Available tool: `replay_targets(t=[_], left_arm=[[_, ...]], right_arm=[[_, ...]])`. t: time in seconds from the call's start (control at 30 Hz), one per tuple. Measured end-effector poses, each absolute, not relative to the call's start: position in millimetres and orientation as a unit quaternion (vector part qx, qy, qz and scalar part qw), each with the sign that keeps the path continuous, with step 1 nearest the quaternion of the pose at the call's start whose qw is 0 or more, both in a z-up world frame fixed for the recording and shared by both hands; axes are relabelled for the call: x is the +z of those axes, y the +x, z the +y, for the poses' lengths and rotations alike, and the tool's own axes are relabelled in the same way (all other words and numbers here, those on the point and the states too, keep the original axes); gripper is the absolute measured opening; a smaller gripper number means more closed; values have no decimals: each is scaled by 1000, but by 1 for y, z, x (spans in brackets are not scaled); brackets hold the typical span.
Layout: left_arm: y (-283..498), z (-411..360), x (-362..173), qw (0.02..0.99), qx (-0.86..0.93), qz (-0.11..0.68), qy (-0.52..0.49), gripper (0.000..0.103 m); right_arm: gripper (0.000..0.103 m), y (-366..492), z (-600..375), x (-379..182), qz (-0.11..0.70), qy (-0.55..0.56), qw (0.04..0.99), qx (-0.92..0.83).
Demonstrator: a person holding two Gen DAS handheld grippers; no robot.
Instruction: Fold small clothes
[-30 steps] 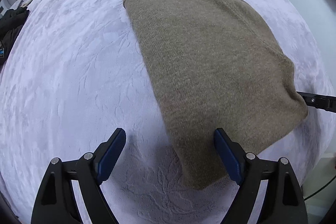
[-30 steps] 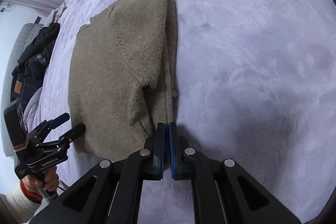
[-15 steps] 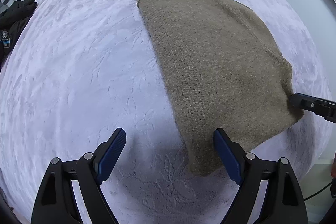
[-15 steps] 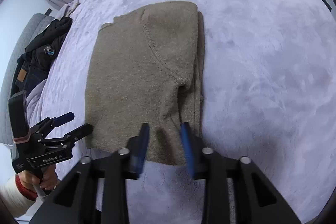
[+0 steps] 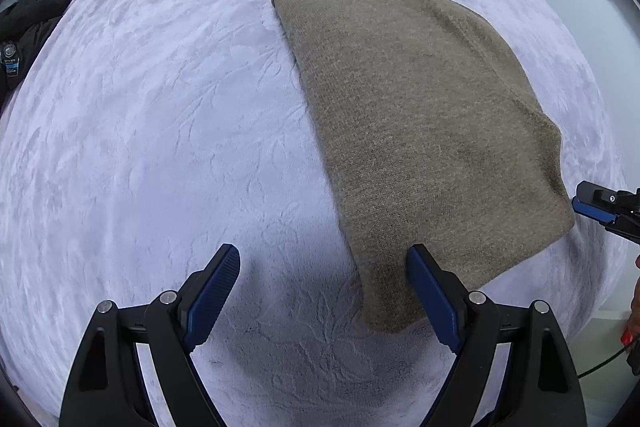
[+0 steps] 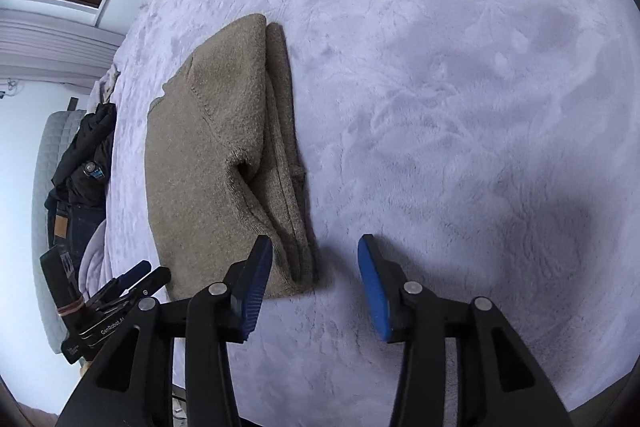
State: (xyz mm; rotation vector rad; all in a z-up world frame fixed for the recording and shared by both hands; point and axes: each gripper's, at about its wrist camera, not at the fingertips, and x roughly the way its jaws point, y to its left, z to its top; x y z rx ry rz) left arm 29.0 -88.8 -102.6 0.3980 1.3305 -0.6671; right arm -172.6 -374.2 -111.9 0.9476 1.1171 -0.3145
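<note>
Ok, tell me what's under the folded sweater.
The sweater lies on the lavender blanket. Its own folded layers show stacked along the right edge. Anything between or beneath them is covered.

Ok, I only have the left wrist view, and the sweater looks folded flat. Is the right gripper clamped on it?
Observer: No. The right gripper is open, jaws wide apart, nothing clamped.
Operator: Is the sweater's edge on that side tidy?
Observer: The sweater shows stacked layers along that edge, with a gaping pocket midway.
Operator: What's in the dark pile?
Observer: Jeans with a tan patch lie below a black jacket.
</note>
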Motion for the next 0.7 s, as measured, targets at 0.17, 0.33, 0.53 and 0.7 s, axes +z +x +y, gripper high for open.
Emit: replay_targets(t=[0.17, 0.33, 0.53, 0.7], left_arm=[[29, -91, -103, 718, -299, 602, 183, 86], [37, -88, -99, 731, -297, 591, 167, 103], [66, -86, -105, 712, -307, 623, 104, 103], [90, -96, -116, 692, -320, 644, 66, 103]], right_arm=[[57, -161, -380, -109, 507, 422, 740, -135], [69, -148, -383, -110, 511, 416, 742, -119], [77, -123, -405, -112, 500, 431, 747, -79], [77, -90, -431, -124, 499, 439, 745, -46]])
